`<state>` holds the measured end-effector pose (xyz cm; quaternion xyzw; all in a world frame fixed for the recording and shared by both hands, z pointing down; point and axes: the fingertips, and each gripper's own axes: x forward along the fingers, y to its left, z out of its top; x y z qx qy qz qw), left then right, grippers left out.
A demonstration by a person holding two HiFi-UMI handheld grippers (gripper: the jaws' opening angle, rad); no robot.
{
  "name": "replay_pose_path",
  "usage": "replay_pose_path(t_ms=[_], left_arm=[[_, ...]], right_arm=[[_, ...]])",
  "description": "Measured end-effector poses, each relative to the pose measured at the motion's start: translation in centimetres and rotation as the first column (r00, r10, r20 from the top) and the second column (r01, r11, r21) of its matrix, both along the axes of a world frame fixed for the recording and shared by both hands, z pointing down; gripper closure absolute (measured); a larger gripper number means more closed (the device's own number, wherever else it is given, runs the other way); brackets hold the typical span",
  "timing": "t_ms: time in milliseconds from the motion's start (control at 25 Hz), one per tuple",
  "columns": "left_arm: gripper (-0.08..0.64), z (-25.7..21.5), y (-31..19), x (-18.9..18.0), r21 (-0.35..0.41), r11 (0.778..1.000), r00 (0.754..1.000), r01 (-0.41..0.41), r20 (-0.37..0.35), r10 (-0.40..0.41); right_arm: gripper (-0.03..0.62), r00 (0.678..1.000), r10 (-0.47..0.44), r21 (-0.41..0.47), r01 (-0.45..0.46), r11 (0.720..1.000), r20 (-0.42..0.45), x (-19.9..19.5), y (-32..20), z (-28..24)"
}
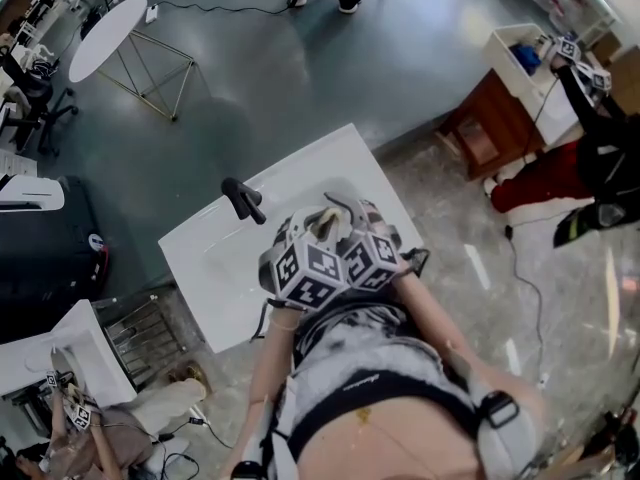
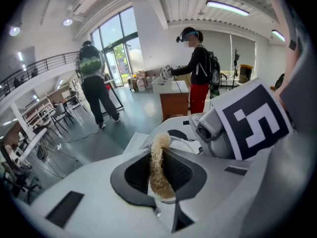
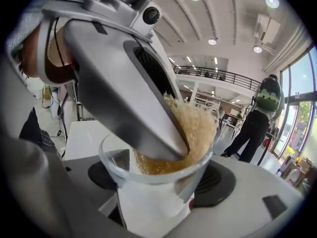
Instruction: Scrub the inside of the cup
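In the right gripper view a clear cup (image 3: 148, 185) sits upright between my right gripper's (image 3: 157, 195) dark pads, which are shut on it. My left gripper (image 3: 124, 83) comes down from the upper left and its jaws reach inside the cup. A tan fibrous scrubber (image 3: 195, 130) pokes out of their tips against the cup's inner wall. In the left gripper view, my left gripper (image 2: 159, 160) is shut on the scrubber (image 2: 158, 170). In the head view both marker cubes (image 1: 325, 263) are close together over the white table (image 1: 215, 258).
A black tap-like fixture (image 1: 243, 200) stands on the table near its far edge. A wooden cabinet (image 1: 490, 123) and a person in red trousers (image 1: 545, 183) are at the right. An oval white table (image 1: 108, 36) is far left. Another person (image 1: 130, 418) crouches at the lower left.
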<state>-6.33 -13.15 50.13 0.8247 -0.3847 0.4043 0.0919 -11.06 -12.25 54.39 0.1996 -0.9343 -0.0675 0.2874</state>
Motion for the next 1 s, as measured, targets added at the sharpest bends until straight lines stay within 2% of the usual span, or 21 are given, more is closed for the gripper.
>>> replay_pose_path(t_ms=[200,320,560,760,1000], left_arm=[[0.512,1.1,0.3,0.5,-0.065,0.998,1.000,-0.017,-0.007,0.017],[0.512,1.2,1.0,0.9,-0.105,0.992,0.998,-0.064,-0.033,0.061],[0.522,1.0,2.3,1.4,-0.204,0.968,0.980,-0.144,-0.169,0.110],[0.523,-0.3,3.1,1.6,-0.235,0.953,0.961,-0.191,-0.241,0.133],[0.523,-1.4,4.0,1.3,-0.224,0.952,0.955,-0.209,-0.257,0.149]], right_arm=[[0.184,0.999,-0.027,0.021,0.027,0.999,0.017,-0.5,0.6,-0.8],[0.186,0.999,-0.044,0.035,0.043,0.998,0.003,-0.4,0.9,-0.8],[0.186,0.998,-0.059,0.063,0.061,0.996,-0.022,-0.2,1.2,-0.6],[0.184,0.999,-0.053,0.061,0.053,0.997,-0.013,0.1,1.1,-0.6],[0.184,0.998,-0.057,0.070,0.059,0.996,-0.027,0.3,1.2,-0.3]])
